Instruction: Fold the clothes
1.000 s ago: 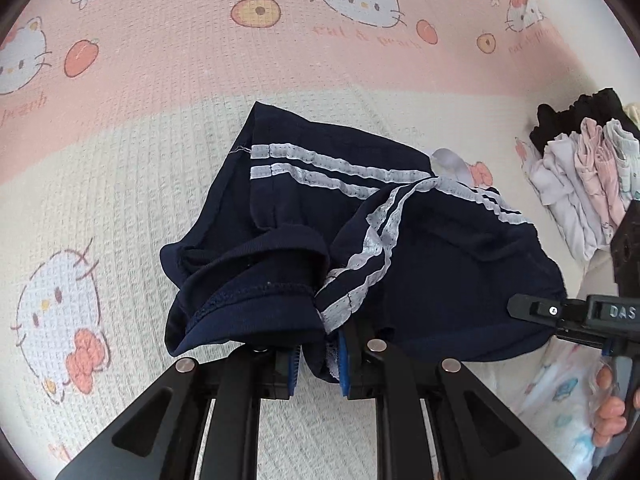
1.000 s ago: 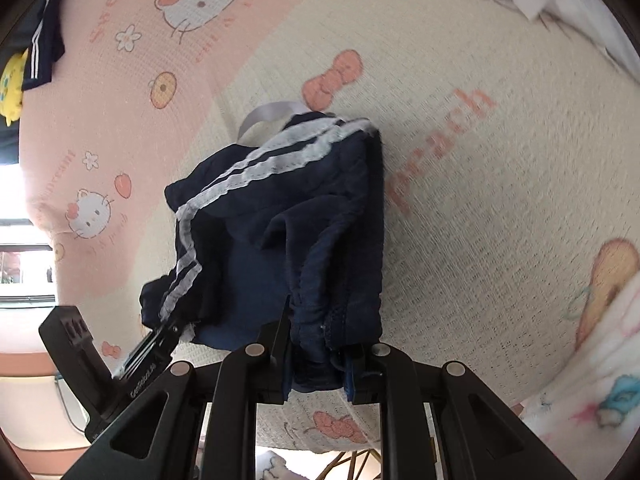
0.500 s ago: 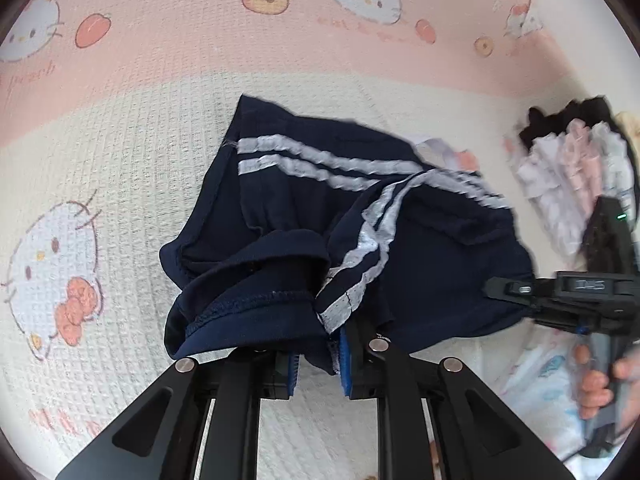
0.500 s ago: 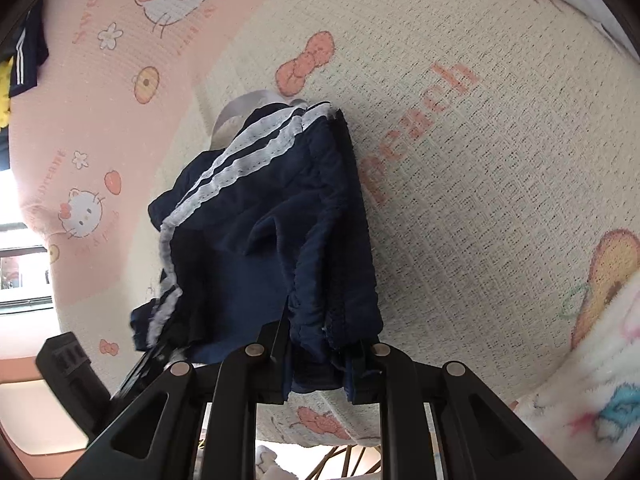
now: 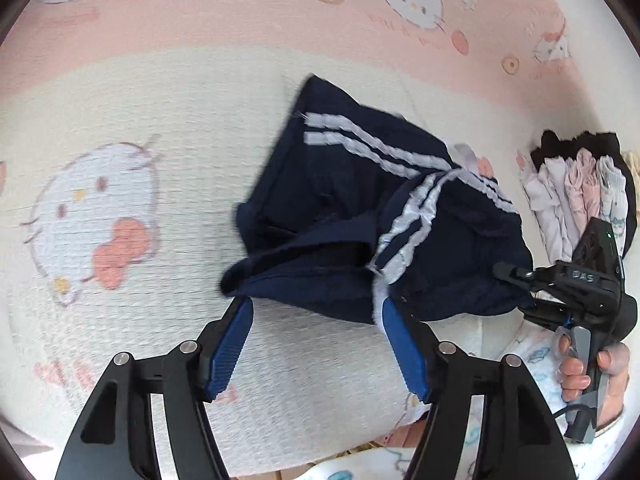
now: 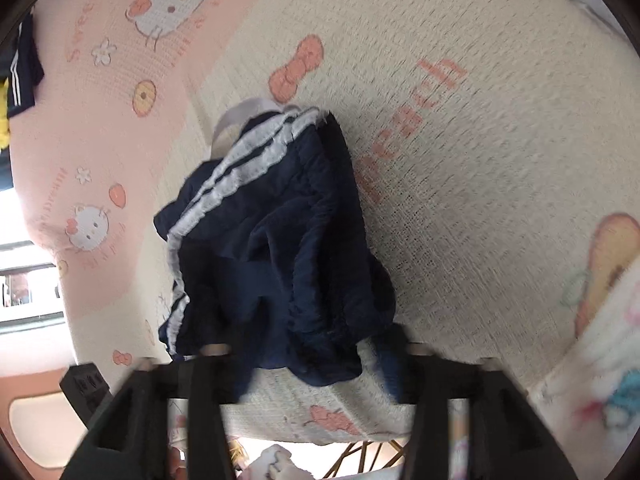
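Observation:
Navy shorts with double white side stripes [image 5: 360,208] lie crumpled on the Hello Kitty blanket [image 5: 120,128]. My left gripper [image 5: 316,312] is open, its blue pads either side of the shorts' near hem, not holding it. In the right wrist view the same shorts [image 6: 280,240] lie folded over themselves. My right gripper [image 6: 308,356] is open and motion-blurred, its jaws spread wide at the shorts' near edge. In the left wrist view the right gripper [image 5: 516,280] sits at the shorts' right edge, held by a hand.
A stack of folded pale and black clothes [image 5: 576,192] sits at the blanket's right side. Another navy striped garment [image 6: 20,68] lies far left in the right wrist view. A white cartoon-print cloth [image 6: 600,340] lies at the right. The blanket's near edge [image 6: 340,428] drops off.
Both grippers have opened and let go of the shorts, which now rest on the blanket. The left gripper has shifted left and pulled back a little.

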Demonstrator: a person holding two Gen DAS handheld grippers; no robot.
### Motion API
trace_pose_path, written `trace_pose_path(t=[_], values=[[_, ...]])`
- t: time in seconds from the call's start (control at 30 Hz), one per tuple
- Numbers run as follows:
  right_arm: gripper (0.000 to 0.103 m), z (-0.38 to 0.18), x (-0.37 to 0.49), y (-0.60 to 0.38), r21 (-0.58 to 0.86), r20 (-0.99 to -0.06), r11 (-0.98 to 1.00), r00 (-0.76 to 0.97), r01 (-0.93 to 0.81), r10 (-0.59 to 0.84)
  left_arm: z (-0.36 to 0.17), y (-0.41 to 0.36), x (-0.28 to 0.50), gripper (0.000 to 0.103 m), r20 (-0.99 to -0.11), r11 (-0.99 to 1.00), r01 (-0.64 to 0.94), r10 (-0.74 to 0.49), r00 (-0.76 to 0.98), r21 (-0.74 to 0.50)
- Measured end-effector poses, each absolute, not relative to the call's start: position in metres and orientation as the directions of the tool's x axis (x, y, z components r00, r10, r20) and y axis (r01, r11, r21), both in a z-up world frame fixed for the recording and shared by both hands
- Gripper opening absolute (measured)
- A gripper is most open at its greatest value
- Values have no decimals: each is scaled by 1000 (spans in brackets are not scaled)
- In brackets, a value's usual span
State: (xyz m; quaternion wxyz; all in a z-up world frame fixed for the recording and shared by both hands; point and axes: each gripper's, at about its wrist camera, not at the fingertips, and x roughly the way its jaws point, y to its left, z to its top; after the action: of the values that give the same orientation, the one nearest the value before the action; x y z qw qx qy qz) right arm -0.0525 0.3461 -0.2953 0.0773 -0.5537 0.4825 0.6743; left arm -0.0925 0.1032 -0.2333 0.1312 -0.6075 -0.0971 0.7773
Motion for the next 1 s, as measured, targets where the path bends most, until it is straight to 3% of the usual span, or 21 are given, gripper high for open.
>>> trace_pose_path(t=[0.33,0.53,0.73,1.0], values=[[67,-240,-55,341,490,-871,-618,-368,-614,-325,-205,115,-103,65,-911,-955,-234,252,-327,-180],[67,-225,-61,326,475,-879,-658,-350,-585,-324,-213,151,-99,65,-915,-927,-375,172,-365,-25],[67,-188,-59,310,397,-911,-716,-341,-574,-231,-220,159,-96,65,-921,-902,-432,174,-348,-8],[67,-159,-66,307,489,-856,-679,-449,-547,-256,-204,167,-99,65,-898,-875,-483,194,-394,23]])
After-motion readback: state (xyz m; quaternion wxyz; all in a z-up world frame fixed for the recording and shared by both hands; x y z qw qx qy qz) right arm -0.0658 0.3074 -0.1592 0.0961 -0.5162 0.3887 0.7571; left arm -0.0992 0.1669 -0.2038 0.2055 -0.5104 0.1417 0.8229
